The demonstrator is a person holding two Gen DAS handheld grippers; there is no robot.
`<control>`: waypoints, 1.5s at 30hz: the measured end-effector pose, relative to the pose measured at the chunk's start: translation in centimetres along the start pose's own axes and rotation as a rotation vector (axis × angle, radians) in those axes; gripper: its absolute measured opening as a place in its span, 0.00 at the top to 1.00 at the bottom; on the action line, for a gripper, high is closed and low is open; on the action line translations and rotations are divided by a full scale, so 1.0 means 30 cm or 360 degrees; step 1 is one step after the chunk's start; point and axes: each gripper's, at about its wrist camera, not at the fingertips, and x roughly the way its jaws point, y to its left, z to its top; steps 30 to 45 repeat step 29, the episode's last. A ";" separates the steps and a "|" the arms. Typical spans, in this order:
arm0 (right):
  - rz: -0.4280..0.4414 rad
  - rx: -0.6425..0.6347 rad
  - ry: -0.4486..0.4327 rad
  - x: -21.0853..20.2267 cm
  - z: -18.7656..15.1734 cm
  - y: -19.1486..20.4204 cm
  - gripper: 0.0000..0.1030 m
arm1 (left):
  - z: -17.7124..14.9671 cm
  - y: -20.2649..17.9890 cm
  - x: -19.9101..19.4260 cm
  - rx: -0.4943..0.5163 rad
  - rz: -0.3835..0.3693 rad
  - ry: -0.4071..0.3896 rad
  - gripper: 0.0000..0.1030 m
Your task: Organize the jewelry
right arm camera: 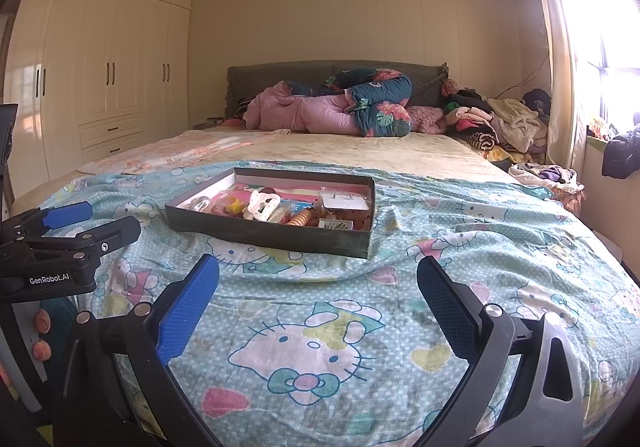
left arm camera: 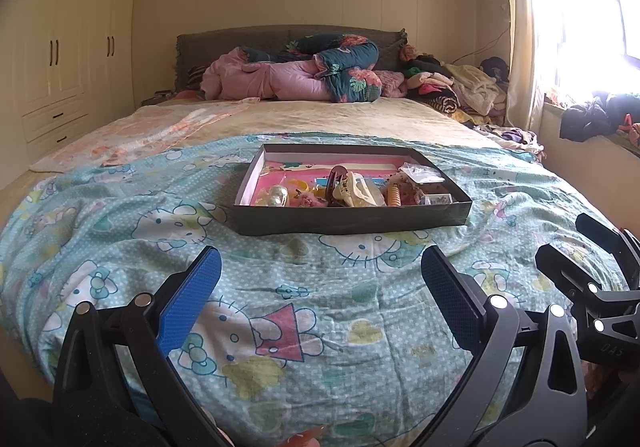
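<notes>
A shallow dark box (left arm camera: 352, 219) sits on the Hello Kitty bedspread (left arm camera: 304, 327). It holds mixed jewelry and hair accessories: a cream claw clip (left arm camera: 354, 189), pearly beads (left arm camera: 276, 196), small clear packets (left arm camera: 420, 172). The box also shows in the right wrist view (right arm camera: 276, 235), with the clip (right arm camera: 262, 205) inside. My left gripper (left arm camera: 320, 271) is open and empty, short of the box. My right gripper (right arm camera: 318, 275) is open and empty, also short of the box. Each gripper shows at the edge of the other's view.
Rolled pink and floral quilts (left arm camera: 304, 75) lie at the headboard. A clothes pile (left arm camera: 452, 87) sits at the far right of the bed. Wardrobes (right arm camera: 100, 63) line the left wall. A bright window (left arm camera: 580, 7) and a cluttered sill are on the right.
</notes>
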 end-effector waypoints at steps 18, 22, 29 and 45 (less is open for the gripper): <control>-0.0009 -0.0012 0.0016 -0.006 0.009 0.000 0.06 | 0.022 0.062 0.040 0.0005 0.0057 0.0047 0.11; -0.0019 0.0025 0.0018 -0.004 0.011 -0.028 0.06 | 0.039 0.089 0.056 0.0004 0.0043 0.0059 0.11; -0.0223 0.0152 0.0047 0.068 0.060 -0.227 0.06 | 0.138 0.286 0.231 -0.0153 0.0127 0.0203 0.11; -0.0223 0.0152 0.0047 0.068 0.060 -0.227 0.06 | 0.138 0.286 0.231 -0.0153 0.0127 0.0203 0.11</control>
